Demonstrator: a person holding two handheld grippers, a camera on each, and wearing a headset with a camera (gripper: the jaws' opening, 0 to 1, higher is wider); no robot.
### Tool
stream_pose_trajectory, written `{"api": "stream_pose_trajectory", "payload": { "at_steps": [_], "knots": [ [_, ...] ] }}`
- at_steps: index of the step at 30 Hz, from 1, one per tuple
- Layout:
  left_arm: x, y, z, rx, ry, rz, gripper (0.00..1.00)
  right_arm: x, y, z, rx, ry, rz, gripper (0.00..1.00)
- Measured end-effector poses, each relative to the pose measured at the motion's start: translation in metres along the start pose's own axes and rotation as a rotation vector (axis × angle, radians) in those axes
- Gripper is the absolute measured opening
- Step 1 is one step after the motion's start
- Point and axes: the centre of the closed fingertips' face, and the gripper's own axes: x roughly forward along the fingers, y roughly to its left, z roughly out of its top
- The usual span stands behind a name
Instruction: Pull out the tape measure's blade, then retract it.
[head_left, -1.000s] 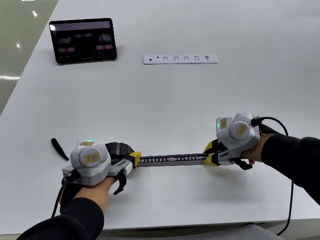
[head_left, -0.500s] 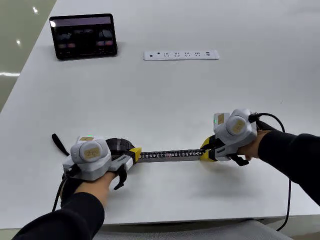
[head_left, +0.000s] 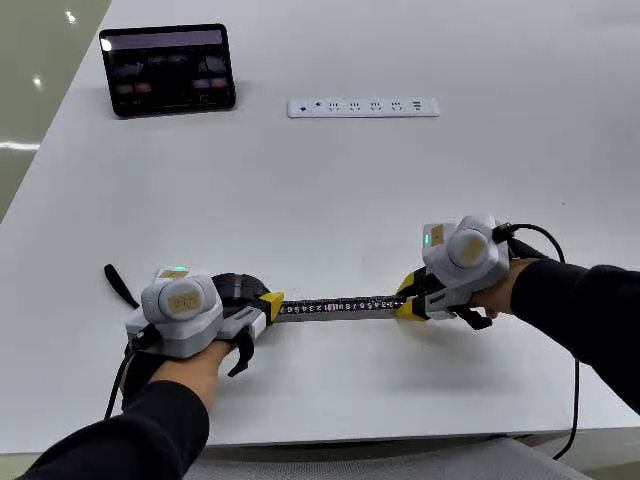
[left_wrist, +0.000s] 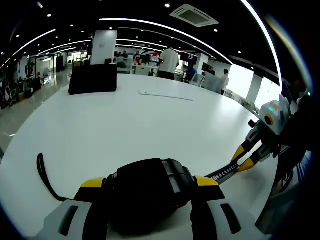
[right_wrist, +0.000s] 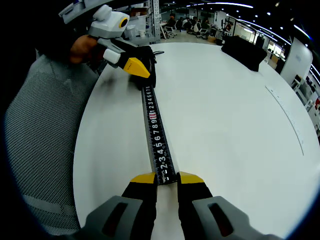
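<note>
Left gripper (left_wrist: 150, 182) first: squeezes the round black tape measure case (head_left: 236, 289) between both yellow-tipped jaws, down on the big white table (head_left: 330, 200). Right gripper (right_wrist: 167, 178) next: pinches the end of the thin grey metal blade (right_wrist: 154, 125) with numbers on it, jaws pressed together. Holds it stretched straight across to the left one, low on the table. Just behind the left one: a thin black strap (head_left: 117, 285). Well ahead of both: a dark flat tablet (head_left: 167, 70) and a long white power strip (head_left: 363, 107).
</note>
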Motion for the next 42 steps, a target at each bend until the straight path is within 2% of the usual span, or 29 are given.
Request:
{"api": "stream_pose_trajectory", "payload": {
  "at_steps": [42],
  "knots": [
    [-0.001, 0.001, -0.001, -0.024, 0.002, -0.016, 0.63, 0.012, 0.004, 0.020, -0.010, -0.056, 0.005, 0.10]
  ]
}}
